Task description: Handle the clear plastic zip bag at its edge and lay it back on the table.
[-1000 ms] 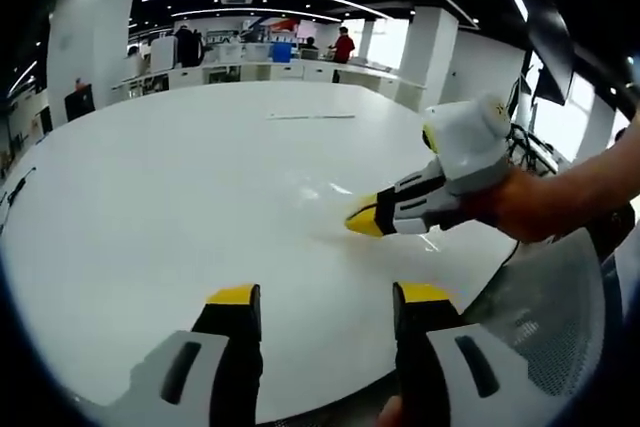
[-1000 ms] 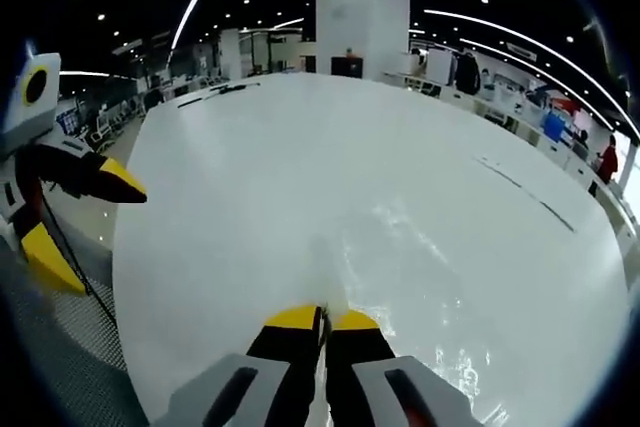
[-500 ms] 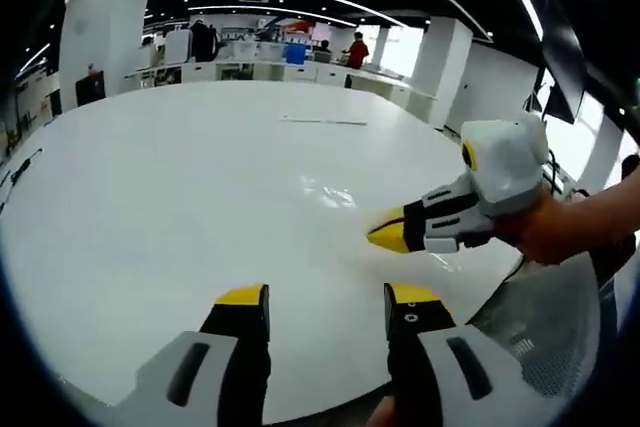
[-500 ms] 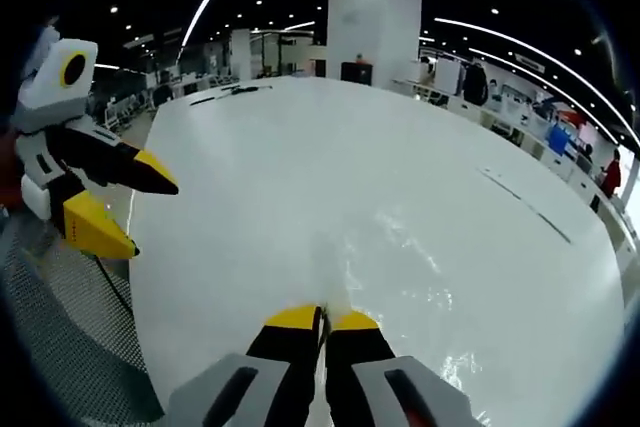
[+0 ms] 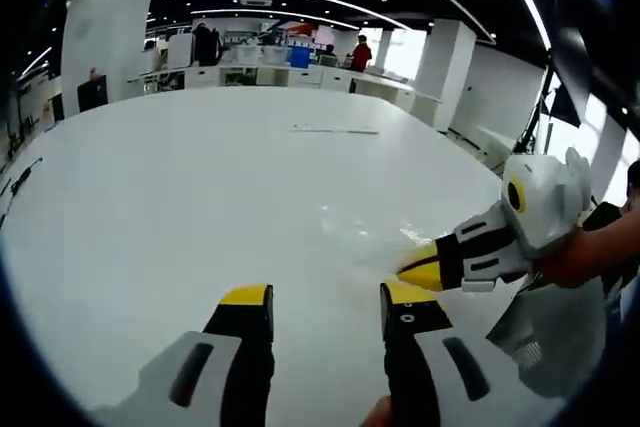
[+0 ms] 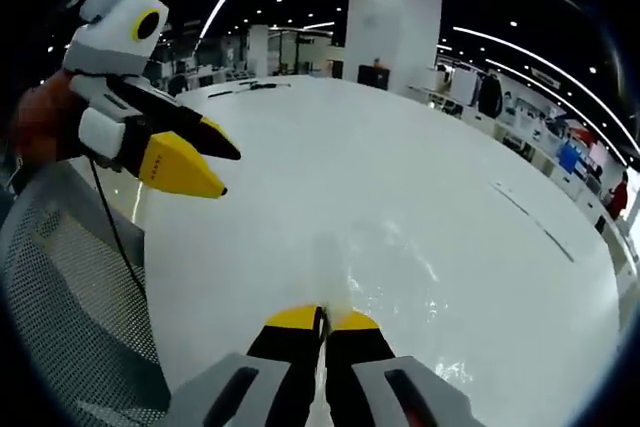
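Observation:
The clear plastic zip bag [image 6: 335,262] lies mostly flat on the white table [image 6: 400,167], showing as faint creases and glints. Its near edge is pinched between the yellow tips of my right gripper [image 6: 322,319], which is shut on it. In the left gripper view the right gripper [image 5: 408,269] comes in from the right, low over the table [image 5: 180,177], with the bag [image 5: 355,227] barely visible before it. My left gripper [image 5: 322,295] is open with nothing between its jaws. The right gripper view has the left gripper [image 6: 222,172] at upper left, over the table's near edge.
A grey mesh chair [image 6: 60,287] stands by the table's near edge, also seen as the chair [image 5: 545,332]. A thin strip [image 5: 335,130] lies farther out on the table. Desks, pillars and people [image 5: 362,52] are far behind.
The two grippers have come closer together near the table's front edge. The right gripper has drawn back toward that edge, still shut on the bag. The left gripper stays open.

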`<state>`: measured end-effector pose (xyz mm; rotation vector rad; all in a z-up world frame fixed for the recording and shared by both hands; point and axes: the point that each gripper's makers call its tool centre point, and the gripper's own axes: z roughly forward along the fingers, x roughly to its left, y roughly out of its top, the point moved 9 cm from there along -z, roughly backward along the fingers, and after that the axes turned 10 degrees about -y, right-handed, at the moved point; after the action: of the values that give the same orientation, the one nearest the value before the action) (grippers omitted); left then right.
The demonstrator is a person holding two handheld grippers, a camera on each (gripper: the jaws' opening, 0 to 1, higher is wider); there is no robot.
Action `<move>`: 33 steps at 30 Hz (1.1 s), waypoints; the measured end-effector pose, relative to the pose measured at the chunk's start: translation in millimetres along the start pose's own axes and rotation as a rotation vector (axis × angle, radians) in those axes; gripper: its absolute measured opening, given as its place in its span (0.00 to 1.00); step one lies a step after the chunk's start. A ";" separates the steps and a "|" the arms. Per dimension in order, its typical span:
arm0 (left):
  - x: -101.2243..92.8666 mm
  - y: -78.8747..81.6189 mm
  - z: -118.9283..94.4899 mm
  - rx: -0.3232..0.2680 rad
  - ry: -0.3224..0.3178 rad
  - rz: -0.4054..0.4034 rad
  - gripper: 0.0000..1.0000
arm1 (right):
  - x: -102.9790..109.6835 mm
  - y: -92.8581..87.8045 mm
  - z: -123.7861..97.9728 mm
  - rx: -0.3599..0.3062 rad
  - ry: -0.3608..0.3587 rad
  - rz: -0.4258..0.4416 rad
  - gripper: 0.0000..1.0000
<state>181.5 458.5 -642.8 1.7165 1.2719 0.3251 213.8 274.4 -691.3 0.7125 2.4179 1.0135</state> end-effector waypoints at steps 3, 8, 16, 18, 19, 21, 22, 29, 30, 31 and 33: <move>6.7 1.8 1.0 0.004 0.010 -0.005 0.40 | 4.2 1.9 -1.9 -0.004 0.010 -0.022 0.00; 11.4 3.8 9.2 0.019 0.016 -0.003 0.39 | 13.5 3.4 -4.3 -0.007 0.038 -0.098 0.00; 23.7 14.1 23.5 0.027 0.022 -0.035 0.37 | 21.9 5.4 -5.2 -0.017 0.062 -0.135 0.00; 27.6 15.4 26.4 0.026 0.034 -0.050 0.37 | 26.6 6.7 -7.4 -0.022 0.061 -0.178 0.00; 29.9 16.2 28.3 0.027 0.037 -0.064 0.37 | 29.8 7.5 -9.7 -0.023 0.070 -0.186 0.00; 33.2 19.7 31.6 0.026 0.036 -0.073 0.36 | 32.7 9.2 -11.8 -0.033 0.080 -0.203 0.00; 34.0 19.9 33.1 0.030 0.035 -0.073 0.35 | 33.9 9.6 -12.4 -0.034 0.082 -0.211 0.00; 33.4 16.6 43.3 0.070 0.026 -0.101 0.37 | 46.3 10.2 -21.4 -0.037 0.105 -0.290 0.00; 32.9 15.7 45.1 0.075 0.026 -0.103 0.37 | 47.9 10.3 -22.6 -0.039 0.107 -0.302 0.00; 32.8 15.2 45.6 0.077 0.025 -0.105 0.37 | 48.7 10.6 -23.3 -0.040 0.109 -0.307 0.00; 33.3 12.4 49.7 0.098 0.023 -0.113 0.36 | 50.4 11.8 -25.6 -0.046 0.113 -0.320 0.00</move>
<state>236.7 460.7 -669.0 1.7187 1.4155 0.2196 163.8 298.3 -675.1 0.2451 2.4903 0.9946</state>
